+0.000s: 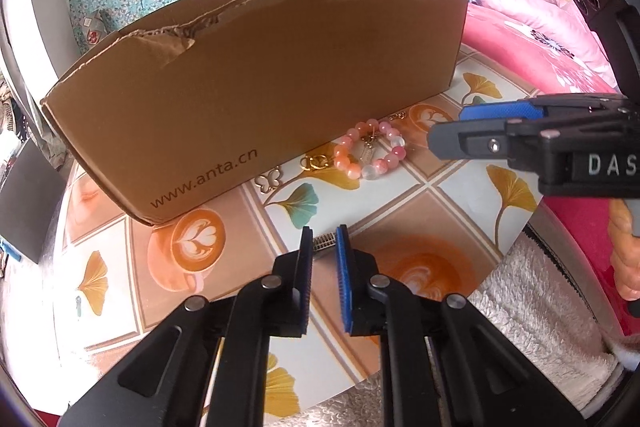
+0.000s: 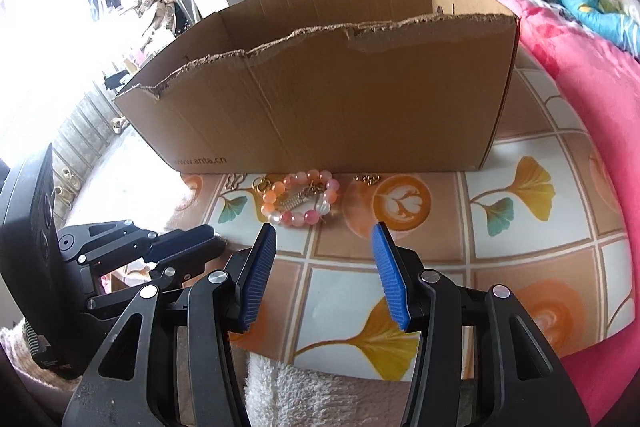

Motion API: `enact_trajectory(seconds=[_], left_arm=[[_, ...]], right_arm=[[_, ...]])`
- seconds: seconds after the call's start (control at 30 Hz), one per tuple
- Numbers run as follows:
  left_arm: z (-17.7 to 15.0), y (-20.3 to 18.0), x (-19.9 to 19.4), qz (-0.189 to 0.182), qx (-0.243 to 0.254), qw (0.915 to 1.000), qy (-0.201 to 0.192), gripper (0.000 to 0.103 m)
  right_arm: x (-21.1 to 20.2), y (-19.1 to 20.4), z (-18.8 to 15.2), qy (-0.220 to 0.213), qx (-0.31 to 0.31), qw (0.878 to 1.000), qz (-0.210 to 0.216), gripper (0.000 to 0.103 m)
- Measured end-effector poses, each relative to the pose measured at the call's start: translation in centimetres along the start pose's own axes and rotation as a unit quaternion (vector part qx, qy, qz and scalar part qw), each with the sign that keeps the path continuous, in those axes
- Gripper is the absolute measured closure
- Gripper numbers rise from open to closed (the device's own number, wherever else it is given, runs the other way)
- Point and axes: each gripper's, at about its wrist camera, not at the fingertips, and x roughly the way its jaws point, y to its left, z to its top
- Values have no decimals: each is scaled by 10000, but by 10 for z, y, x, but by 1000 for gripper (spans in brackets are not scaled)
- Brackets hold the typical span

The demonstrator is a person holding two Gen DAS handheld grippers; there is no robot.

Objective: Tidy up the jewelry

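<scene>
Item: jewelry sorting, tabletop with ginkgo-and-latte patterned cloth (image 1: 400,211).

Left gripper (image 1: 324,239): jaws nearly together, a narrow gap left; a small silver ridged piece (image 1: 325,241), perhaps a hair clip or spring charm, lies at the fingertips; whether the pads actually press on it cannot be told, since the fingers hide most of it.

Right gripper (image 2: 324,239): jaws about half open, nothing between them; it hangs above the cloth, short of the bracelet.

Pink bead bracelet (image 2: 301,201): flat on the cloth just beside the front wall of the cardboard box (image 2: 320,99), a metal charm lying across its ring.

Gold interlocked ring piece (image 1: 314,162), butterfly-shaped piece (image 1: 268,183), small gold chain fragment (image 2: 367,179): all on the cloth along the foot of the box, none inside it.

Risks: the silver piece is thin and low, so a shallow pinch may let it slip out on lifting; the torn box wall stands high, so a carried piece may catch its ragged edge; the bracelet touches the gold ring piece, so a broad grasp may drag both; the two grippers work near each other and may collide.
</scene>
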Motion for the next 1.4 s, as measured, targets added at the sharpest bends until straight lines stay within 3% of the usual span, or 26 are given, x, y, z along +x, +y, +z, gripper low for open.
enact_trajectory(seconds=[0.33, 0.6, 0.7, 0.8, 0.83, 1.2, 1.4], left_arm=[[-3, 11, -2, -59, -183, 9998, -100, 92], [-7, 18, -3, -151, -258, 9994, -160, 92], [-8, 20, -3, -163, -255, 9994, -180, 92], [-8, 21, -4, -174, -274, 9993, -189, 92], [-8, 21, -4, -175, -281, 9993, -195, 92], [-10, 24, -4, -179, -341, 9990, -218, 92], [-11, 22, -4, -140, -330, 9991, -220, 92]], right_arm=[[24, 7, 23, 159, -21, 9998, -136, 57], [35, 12, 26, 495, 20, 9986, -196, 67], [42, 13, 28, 647, 8, 9975, -289, 73], [50, 16, 29, 774, 11, 9963, -360, 87], [51, 17, 29, 799, 0, 9961, -371, 96], [22, 26, 42, 137, 54, 9998, -113, 96], [-1, 22, 38, 12, 39, 10000, -85, 96]])
